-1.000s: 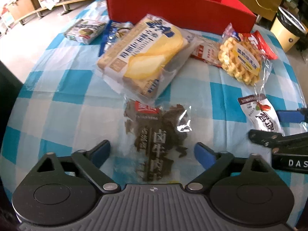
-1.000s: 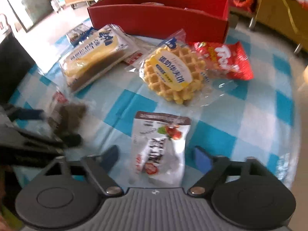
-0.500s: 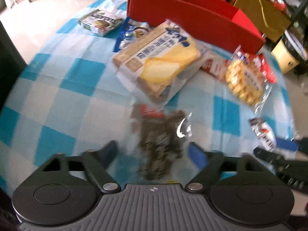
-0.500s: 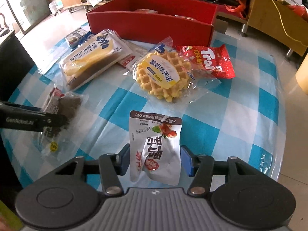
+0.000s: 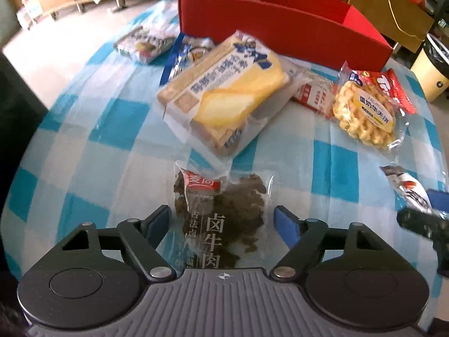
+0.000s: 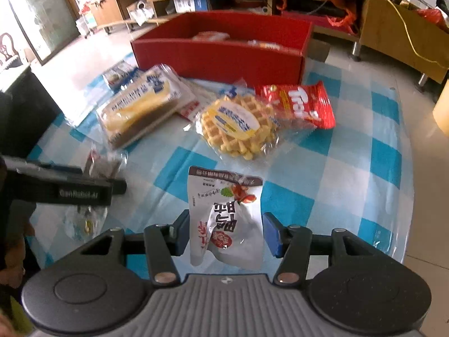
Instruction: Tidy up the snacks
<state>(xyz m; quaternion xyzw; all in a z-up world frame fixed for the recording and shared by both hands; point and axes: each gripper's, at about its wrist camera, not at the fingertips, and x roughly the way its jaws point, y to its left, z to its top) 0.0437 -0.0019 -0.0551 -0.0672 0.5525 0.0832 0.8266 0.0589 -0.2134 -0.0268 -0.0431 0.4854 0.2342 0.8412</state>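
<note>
My left gripper (image 5: pixel 223 220) is shut on a clear beef jerky packet (image 5: pixel 221 213), whose edges its blue pads press, and holds it off the checked tablecloth (image 5: pixel 106 146). My right gripper (image 6: pixel 226 231) is shut on a white pouch with red print (image 6: pixel 226 216) and holds it above the cloth. A red box (image 6: pixel 221 53) stands at the back with a few snacks inside. The red box also shows in the left wrist view (image 5: pixel 280 28). The left gripper with the jerky packet (image 6: pixel 103 165) shows at the left of the right wrist view.
On the cloth lie a large sandwich-cake pack (image 5: pixel 224 95), a waffle pack (image 6: pixel 238 125), a red Trolli bag (image 6: pixel 300 105), a flat red-and-white packet (image 5: pixel 314 95), a blue wrapper (image 5: pixel 188 53) and a small boxed snack (image 5: pixel 143 43). A cream bin (image 5: pixel 432 67) stands beyond the table.
Both grippers closed on their packets and lifted them off the cloth. The right gripper has risen and tilted so the box's inside shows.
</note>
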